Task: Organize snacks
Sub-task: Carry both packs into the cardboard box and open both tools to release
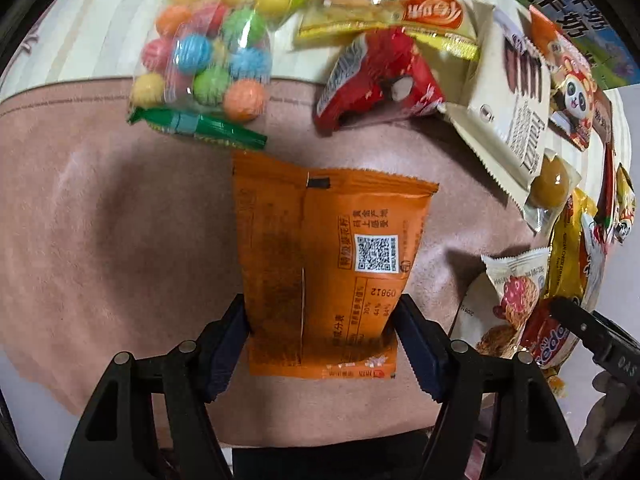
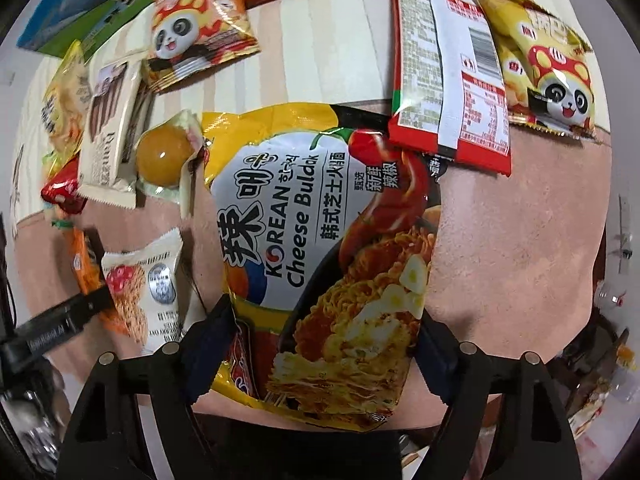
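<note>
My left gripper (image 1: 322, 340) is shut on an orange snack packet (image 1: 320, 256), back side up with a QR code, held over the pink mat (image 1: 100, 240). My right gripper (image 2: 320, 352) is shut on a large yellow Korean Cheese Buldak noodle bag (image 2: 320, 248), also over the mat (image 2: 520, 260). The right gripper's tip shows at the left view's lower right (image 1: 588, 332), the left gripper's at the right view's lower left (image 2: 60, 320).
A bag of coloured candy balls (image 1: 208, 60), a red wrapper (image 1: 380, 80), a beige wafer pack (image 1: 512, 120), an egg pouch (image 2: 164, 156), panda snack bags (image 2: 196, 32) (image 2: 548, 80), a red-white packet (image 2: 444, 68) and a white cookie pack (image 2: 144, 288) lie around.
</note>
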